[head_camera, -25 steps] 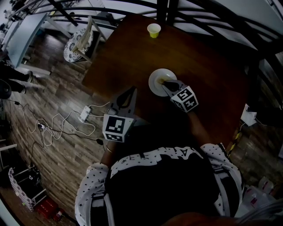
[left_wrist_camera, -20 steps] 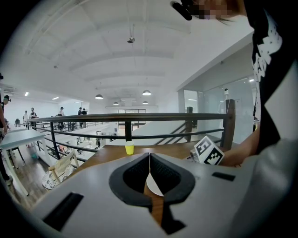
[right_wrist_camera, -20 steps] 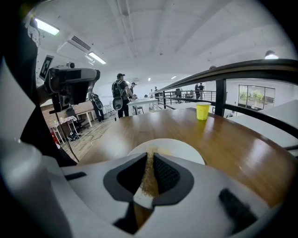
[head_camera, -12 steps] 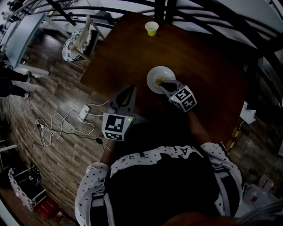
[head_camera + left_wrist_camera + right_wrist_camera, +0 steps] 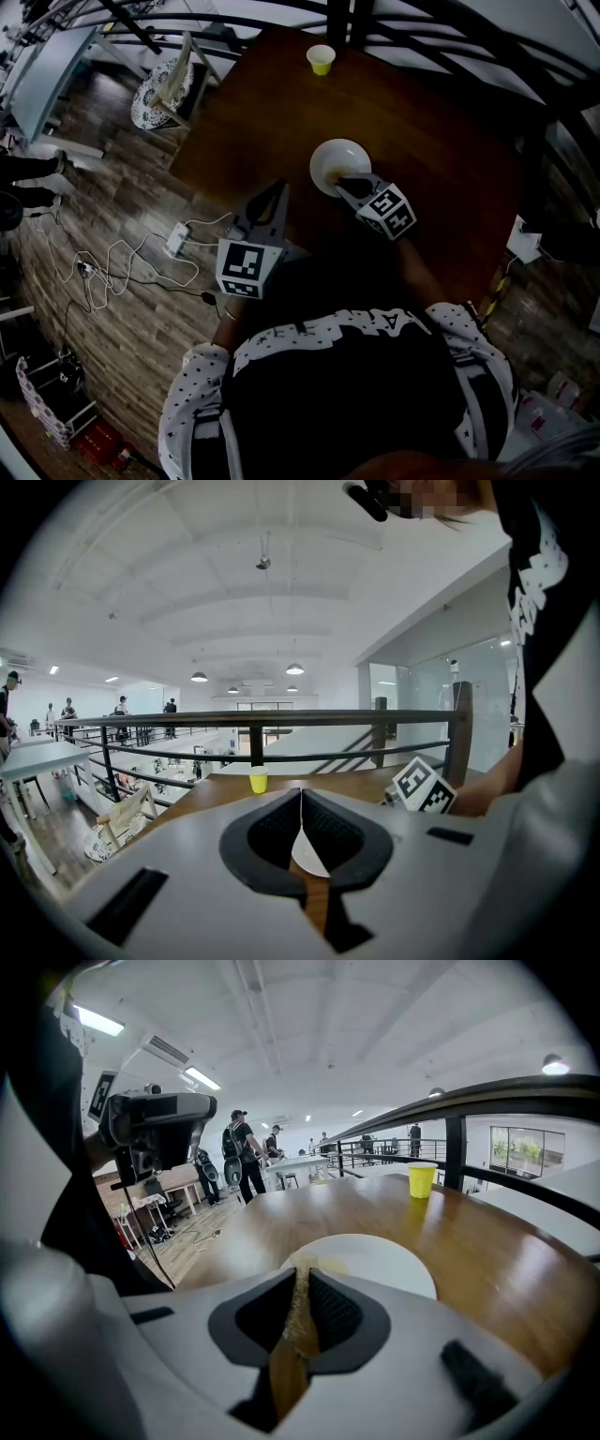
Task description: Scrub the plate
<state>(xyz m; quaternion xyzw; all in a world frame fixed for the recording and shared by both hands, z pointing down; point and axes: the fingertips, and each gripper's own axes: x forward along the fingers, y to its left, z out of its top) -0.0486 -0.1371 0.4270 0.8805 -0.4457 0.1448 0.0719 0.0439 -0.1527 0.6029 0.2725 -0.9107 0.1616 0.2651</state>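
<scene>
Between the jaws of the right gripper sits a thin yellow-brown scrub pad, clamped tight, its far end pressed onto the near rim of the white plate. From the head view this gripper reaches over the plate's near right edge, mid-surface. To the left and nearer, the left gripper hangs over the near left edge of the wooden surface, jaws together on nothing. At the far edge stands a yellow cup.
</scene>
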